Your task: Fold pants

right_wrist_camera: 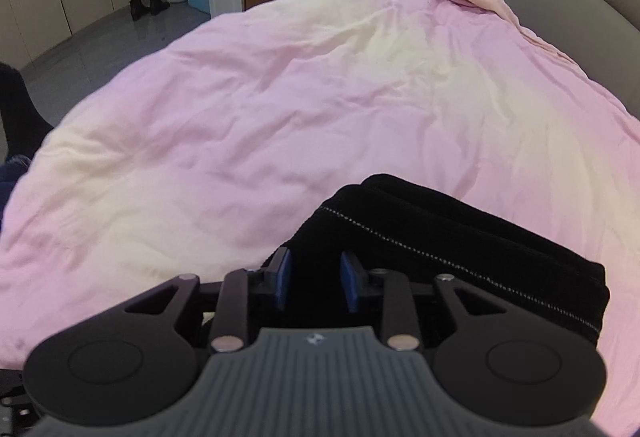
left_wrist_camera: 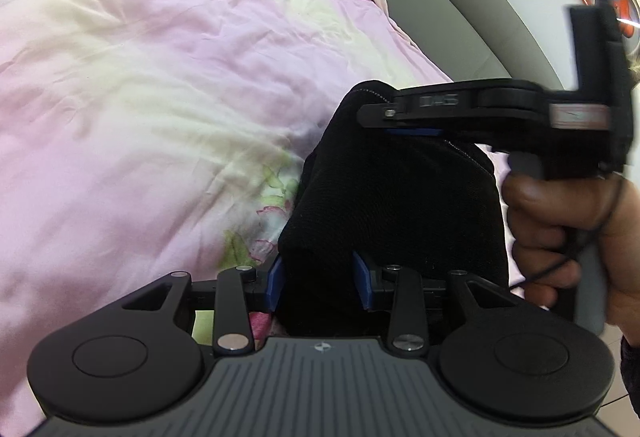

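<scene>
**Operator:** Pants (left_wrist_camera: 400, 197) are between both claws now, a black bundle lying on the pink bed cover (left_wrist_camera: 160, 97). My left claw (left_wrist_camera: 320, 283) is clenched on the near end of the cloth; the blue pads press on it from both sides.

**Partner:** And the right one?

**Operator:** The right claw (left_wrist_camera: 400, 123) comes in from the right side, directly beyond the left claw, at the far top edge of the bundle. In its own view the right claw (right_wrist_camera: 316, 279) has black cloth between the pads, and I judge it is grasping the pants (right_wrist_camera: 460, 237) too, though the contact there is dark and I am not fully sure.

**Partner:** Which way does the cloth run?

**Operator:** From the right claw, the long side runs away to the right, along the dotted seam. From the left claw, it runs straight forward and up to the other claw. So both claws are at the same end, and the free length lies to the right.

**Partner:** How are the hands?

**Operator:** The right hand (left_wrist_camera: 568, 233) holds its handle upright, with the claw lying flat, sideways over the cloth. The left claw points down and forward at the bed. I think the next fold must go toward the right.
</scene>
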`<action>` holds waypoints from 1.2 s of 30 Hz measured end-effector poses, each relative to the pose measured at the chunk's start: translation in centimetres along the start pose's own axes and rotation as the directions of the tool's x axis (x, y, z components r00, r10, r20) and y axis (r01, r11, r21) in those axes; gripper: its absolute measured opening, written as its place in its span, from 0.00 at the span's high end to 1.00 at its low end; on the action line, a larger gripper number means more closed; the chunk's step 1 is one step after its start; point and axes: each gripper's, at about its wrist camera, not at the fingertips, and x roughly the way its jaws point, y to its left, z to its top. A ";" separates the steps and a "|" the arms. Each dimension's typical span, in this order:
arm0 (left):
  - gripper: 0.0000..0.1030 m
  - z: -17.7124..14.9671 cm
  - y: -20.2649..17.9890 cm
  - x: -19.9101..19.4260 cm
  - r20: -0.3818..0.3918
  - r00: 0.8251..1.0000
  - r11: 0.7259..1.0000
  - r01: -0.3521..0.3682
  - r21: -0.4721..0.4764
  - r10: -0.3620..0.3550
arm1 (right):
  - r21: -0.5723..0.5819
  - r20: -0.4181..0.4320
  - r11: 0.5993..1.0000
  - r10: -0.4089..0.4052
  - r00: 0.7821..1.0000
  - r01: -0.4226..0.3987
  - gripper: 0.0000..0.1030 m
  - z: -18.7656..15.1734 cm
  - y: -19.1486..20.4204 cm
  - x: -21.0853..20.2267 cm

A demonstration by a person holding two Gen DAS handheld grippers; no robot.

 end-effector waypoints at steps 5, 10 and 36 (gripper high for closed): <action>0.59 -0.1 0.0 -0.1 0.002 1.000 1.000 -0.006 0.007 0.006 | 0.049 0.047 0.996 0.074 0.996 -0.076 0.68 -3.7 -0.7 -5.2; 0.59 -0.1 -0.1 0.0 0.003 1.000 1.000 -0.013 0.012 0.012 | 0.094 0.053 0.992 0.085 0.995 -0.090 0.61 -8.8 -0.9 -7.9; 0.42 1.1 -11.3 -4.0 0.194 0.978 0.888 -0.149 0.435 0.069 | 0.288 0.248 0.958 -0.082 0.965 0.007 0.42 -21.0 -6.0 -13.4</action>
